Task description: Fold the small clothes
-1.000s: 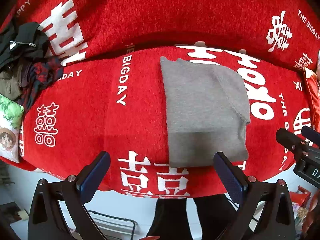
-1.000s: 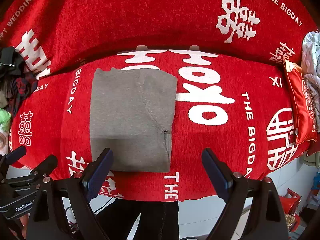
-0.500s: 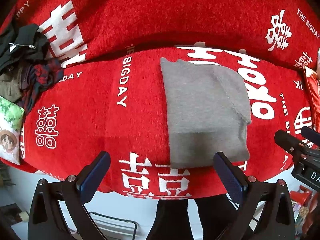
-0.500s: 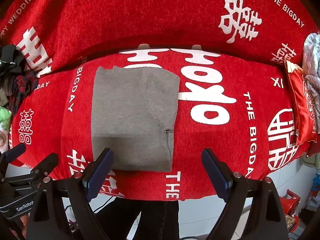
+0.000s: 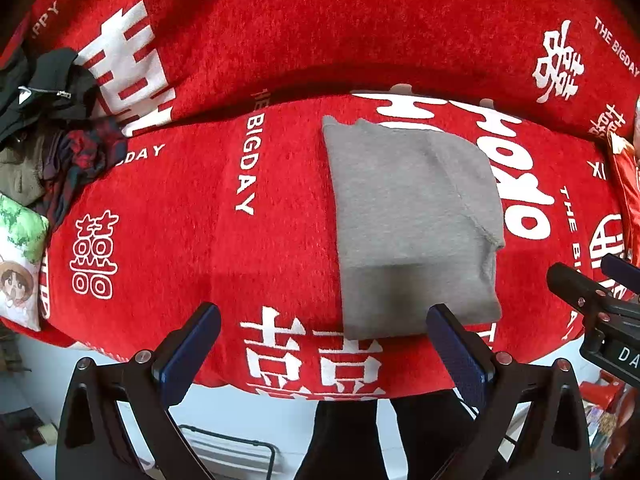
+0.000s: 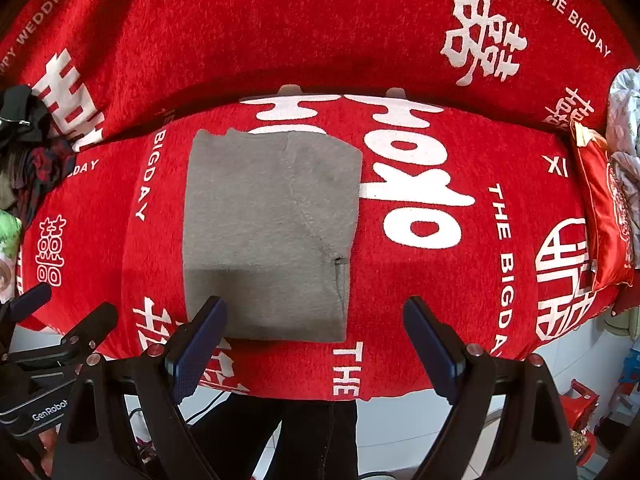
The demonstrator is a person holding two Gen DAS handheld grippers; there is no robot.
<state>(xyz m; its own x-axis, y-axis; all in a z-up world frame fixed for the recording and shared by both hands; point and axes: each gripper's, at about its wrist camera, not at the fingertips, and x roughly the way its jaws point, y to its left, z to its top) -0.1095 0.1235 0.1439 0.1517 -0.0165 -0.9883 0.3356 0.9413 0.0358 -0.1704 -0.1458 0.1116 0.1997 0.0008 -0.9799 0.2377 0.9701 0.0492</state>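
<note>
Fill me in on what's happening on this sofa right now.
A person holds two grippers over a red printed blanket. A grey garment lies on it, folded into a neat rectangle. The left gripper and right gripper are both open and empty near its front edge. A pile of dark clothes waits at the left.

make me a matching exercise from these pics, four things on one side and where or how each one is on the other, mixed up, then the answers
Things
1. grey garment
2. dark clothes pile
3. red satin cushion
4. left gripper

Place or state
A. at the right end of the red blanket
B. jaws wide apart, holding nothing
C. folded into a rectangle, flat in the middle of the blanket
D. heaped at the left end of the blanket

Pairs: 1-C, 2-D, 3-A, 4-B
</note>
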